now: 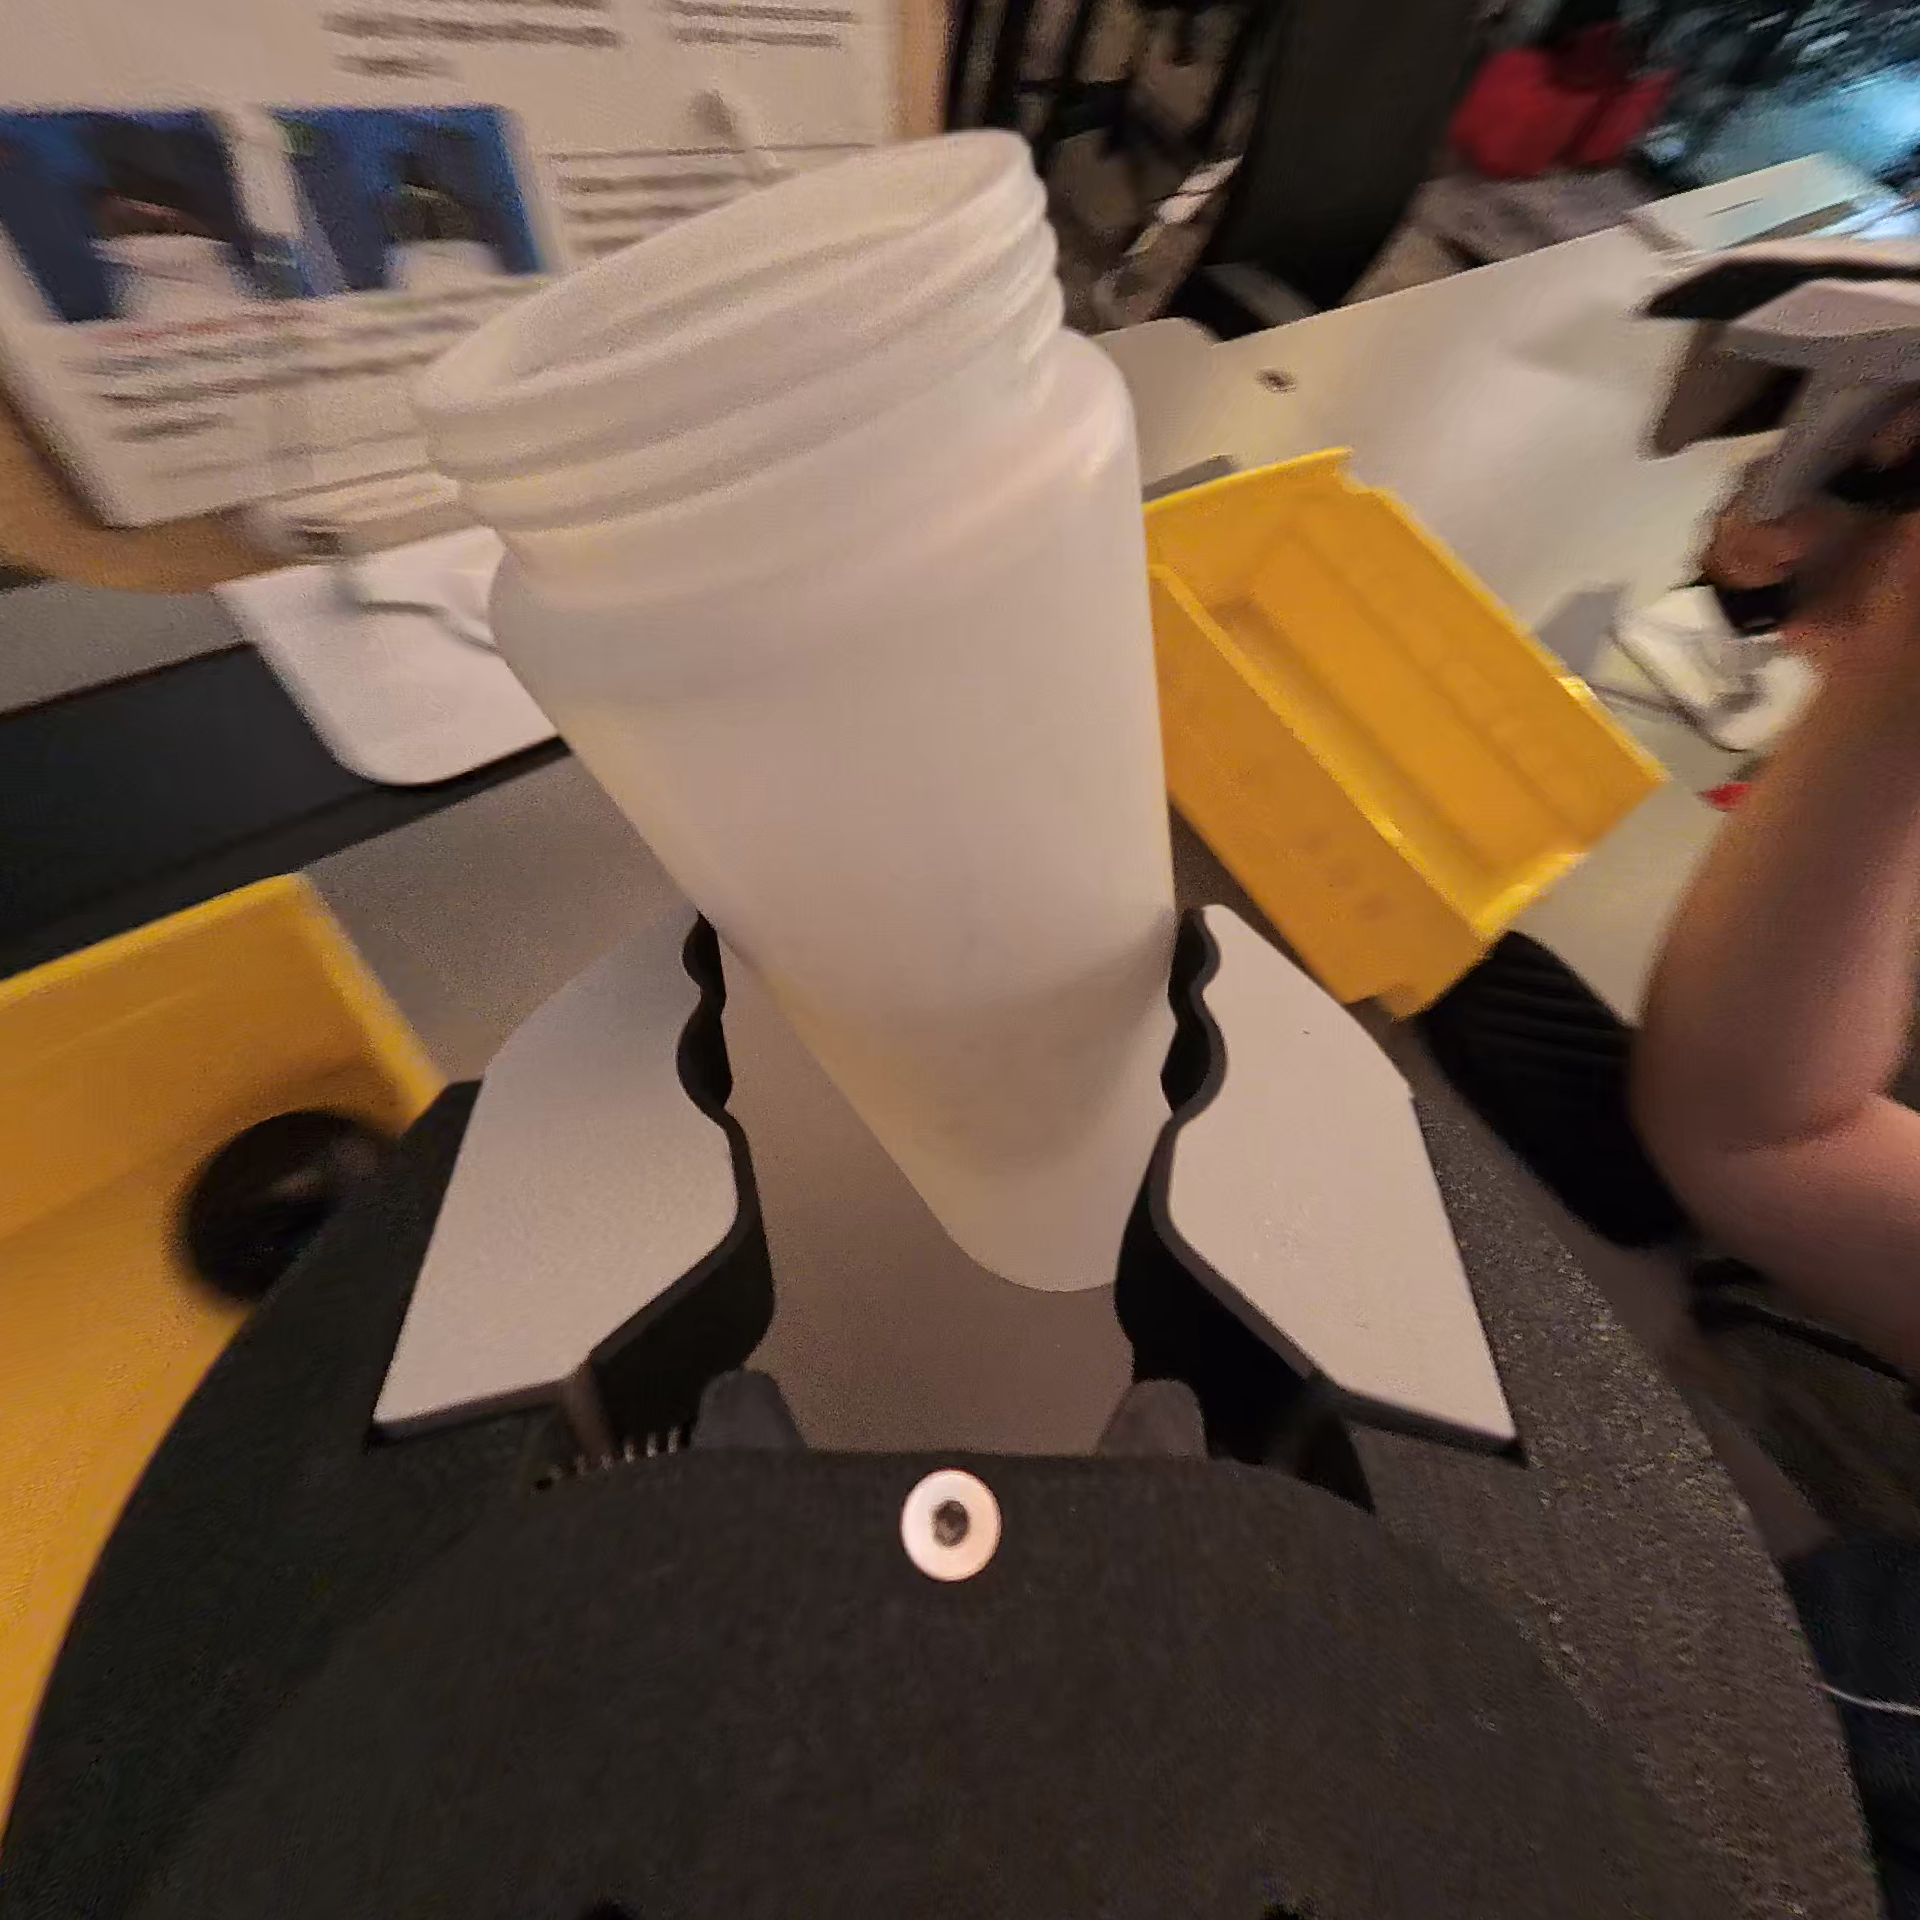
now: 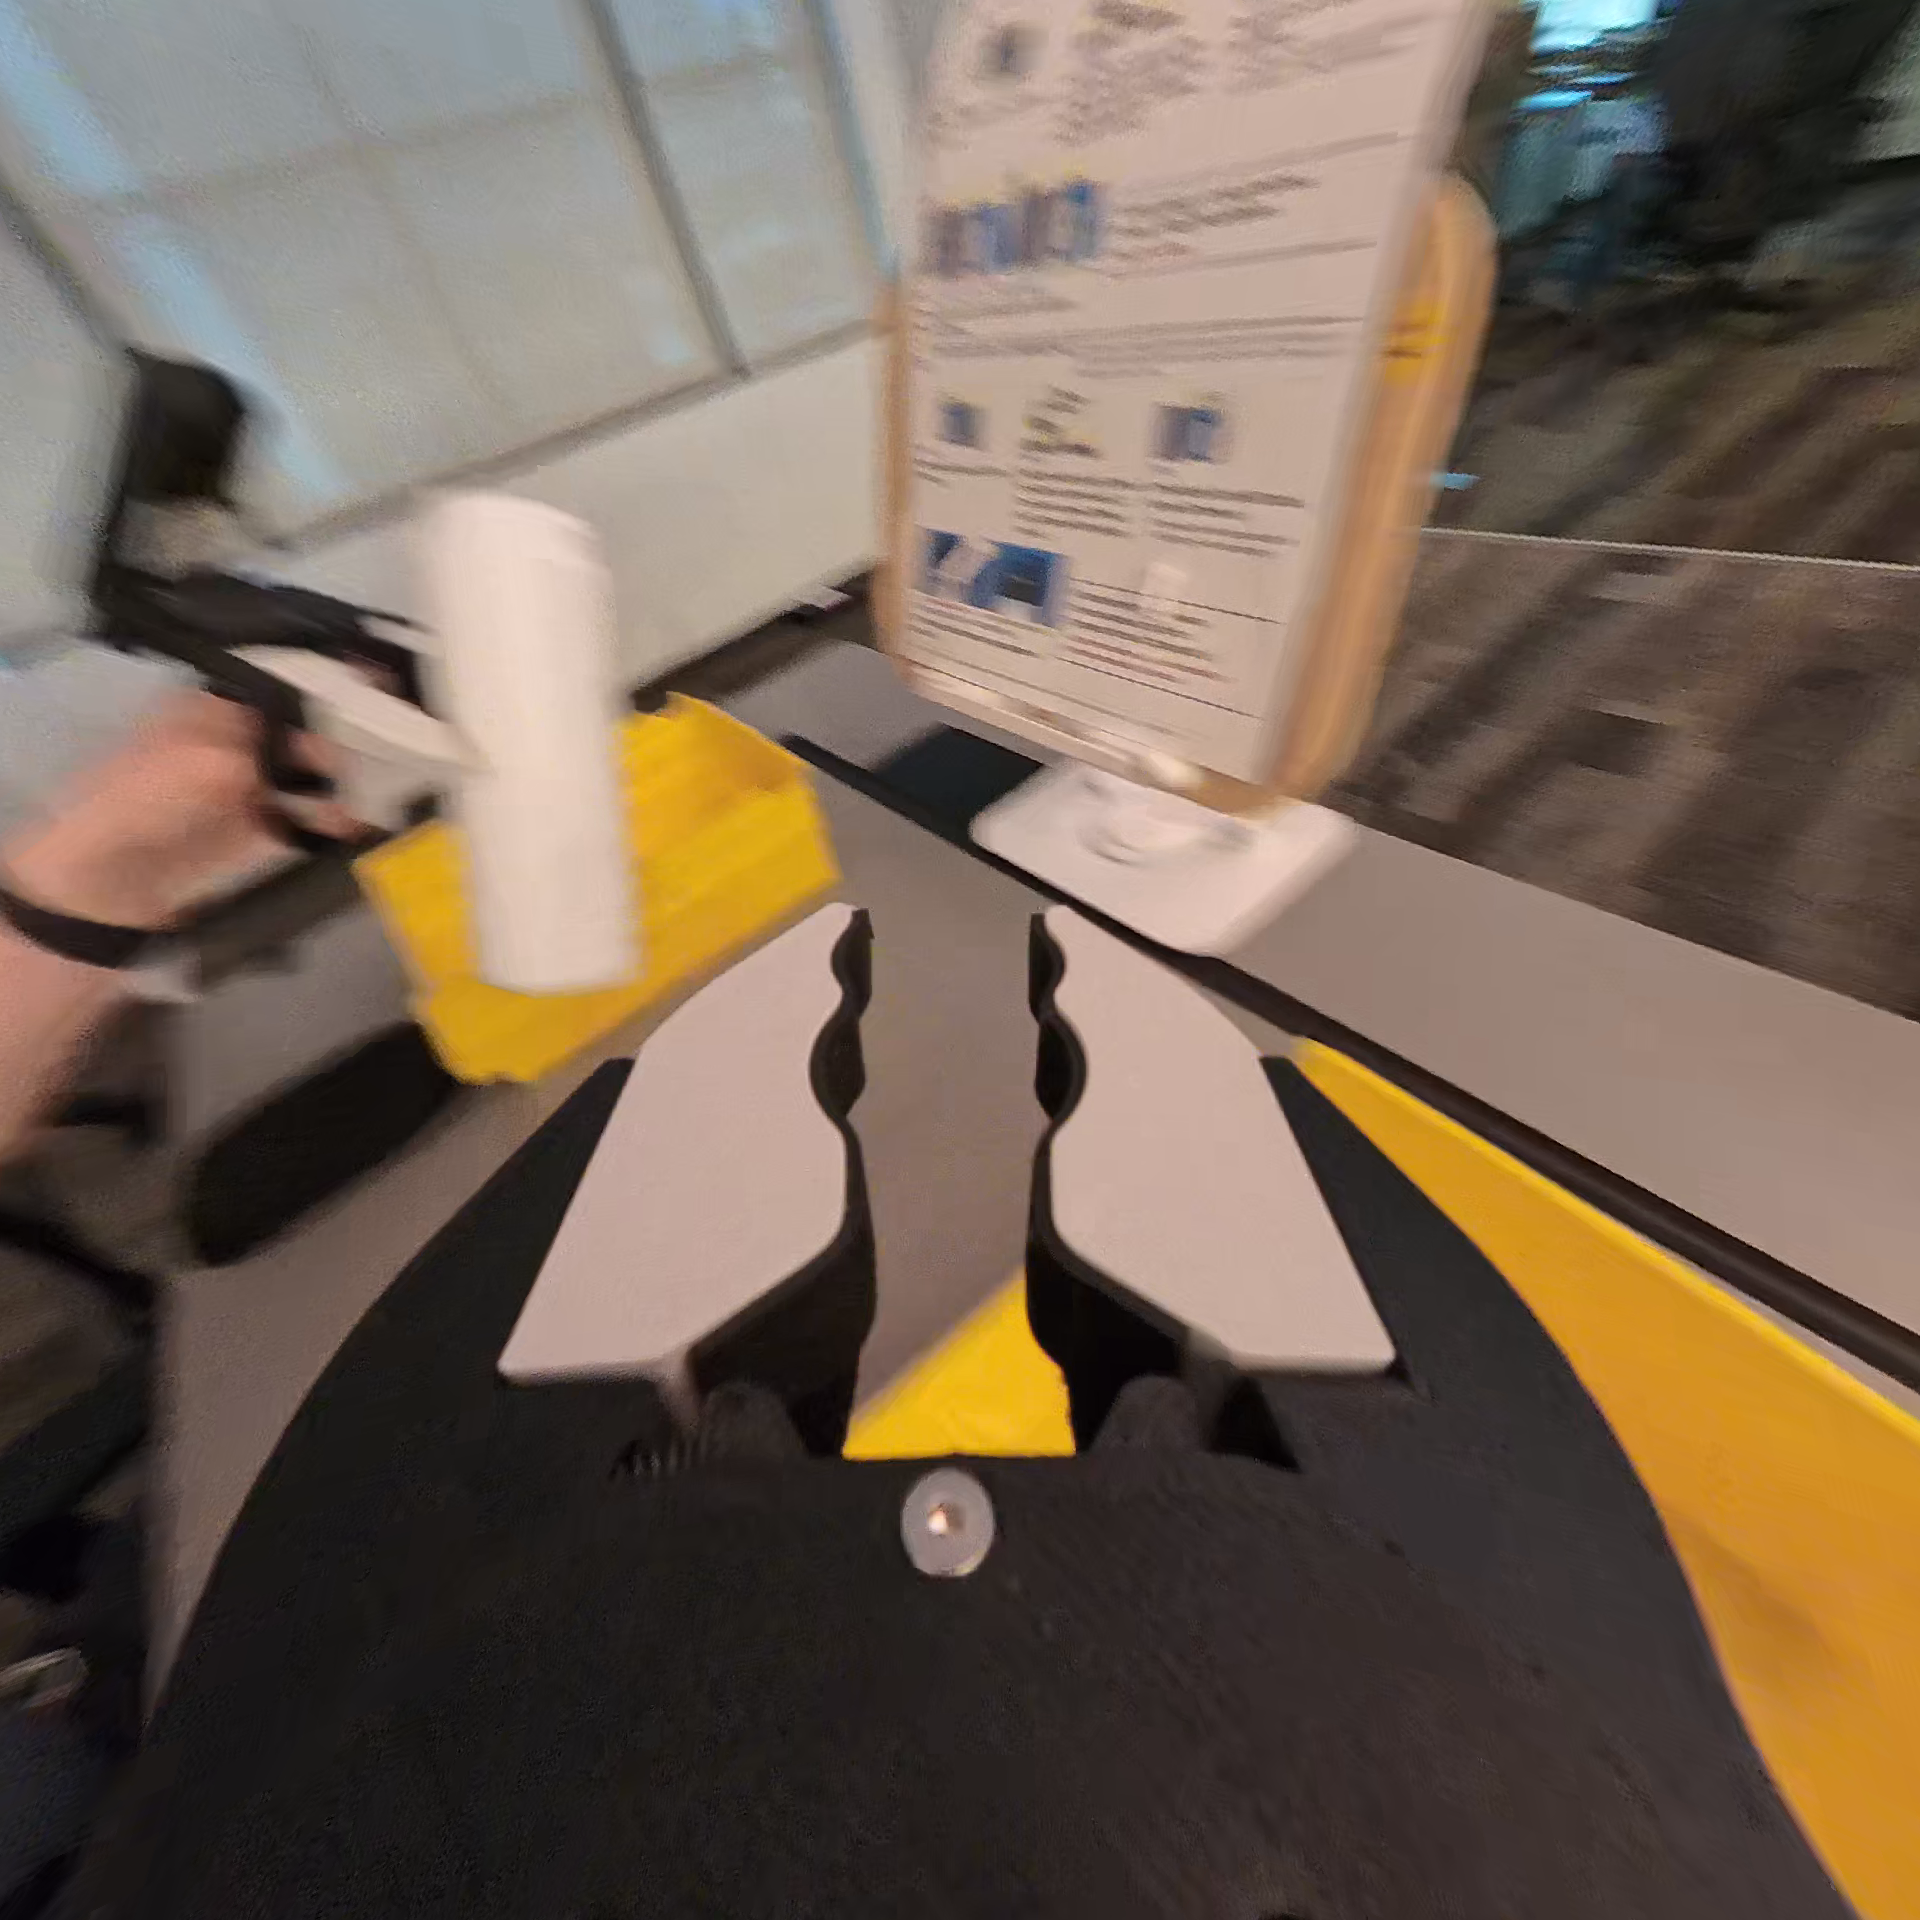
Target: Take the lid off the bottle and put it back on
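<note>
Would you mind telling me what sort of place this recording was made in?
Probably a lab or demo area in an office-like building: a grey bench with yellow parts bins, a standing printed poster, and glazed partition walls behind. The bottle is held, lid off.

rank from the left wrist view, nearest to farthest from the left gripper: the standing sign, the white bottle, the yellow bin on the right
1. White bottle, held between the left gripper fingers, lid off.
2. Yellow bin, just behind the bottle, to the right.
3. Standing sign, at the back, upper left.
</note>
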Demonstrator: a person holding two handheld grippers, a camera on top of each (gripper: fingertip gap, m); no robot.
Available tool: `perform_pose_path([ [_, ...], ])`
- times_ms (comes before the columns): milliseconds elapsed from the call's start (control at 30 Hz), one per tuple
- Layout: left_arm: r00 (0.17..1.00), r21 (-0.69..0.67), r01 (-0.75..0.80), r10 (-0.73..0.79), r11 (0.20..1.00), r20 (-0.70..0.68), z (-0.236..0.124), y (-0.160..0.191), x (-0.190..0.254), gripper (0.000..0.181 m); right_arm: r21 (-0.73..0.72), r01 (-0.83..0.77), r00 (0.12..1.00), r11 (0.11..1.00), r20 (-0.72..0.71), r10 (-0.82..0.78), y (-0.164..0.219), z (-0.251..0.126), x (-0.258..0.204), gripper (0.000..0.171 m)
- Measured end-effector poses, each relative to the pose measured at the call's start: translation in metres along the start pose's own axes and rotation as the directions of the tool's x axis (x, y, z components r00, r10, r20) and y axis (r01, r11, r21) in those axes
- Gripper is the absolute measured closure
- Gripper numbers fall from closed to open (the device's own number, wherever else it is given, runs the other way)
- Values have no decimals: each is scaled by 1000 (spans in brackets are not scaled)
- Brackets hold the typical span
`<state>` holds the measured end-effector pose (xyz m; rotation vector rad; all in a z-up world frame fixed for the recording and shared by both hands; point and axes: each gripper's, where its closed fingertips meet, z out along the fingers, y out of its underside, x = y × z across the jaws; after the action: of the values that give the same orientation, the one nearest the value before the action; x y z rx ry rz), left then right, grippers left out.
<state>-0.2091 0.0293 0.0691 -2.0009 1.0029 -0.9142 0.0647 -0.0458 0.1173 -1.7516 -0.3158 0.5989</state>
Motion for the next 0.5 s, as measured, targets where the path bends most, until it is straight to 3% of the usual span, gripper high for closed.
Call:
perform_pose_path([
  [67,995,8,-1,2,1000,-102,19,7,27,98,25,-123,960,992,257,112,-3,32,-51,135],
  [133,983,9,-15,17,1000,-185,34,14,51,99,-35,-256,867,966,434,245,6,66,-88,109],
  [200,966,7,-28,29,1000,-256,47,20,74,99,-139,-310,803,941,492,337,28,94,-106,98],
  [300,952,-12,-74,67,997,-299,64,27,94,99,-241,-307,715,921,580,390,49,113,-131,98],
  [333,953,-18,-99,90,995,-289,68,29,95,99,-245,-280,732,928,572,371,54,118,-133,93],
  [400,952,-34,-194,180,980,-247,76,34,90,99,-193,-103,820,976,538,194,65,123,-129,102],
  [500,929,-56,-336,321,940,-186,89,43,79,99,-147,99,863,984,505,-11,76,125,-124,102],
])
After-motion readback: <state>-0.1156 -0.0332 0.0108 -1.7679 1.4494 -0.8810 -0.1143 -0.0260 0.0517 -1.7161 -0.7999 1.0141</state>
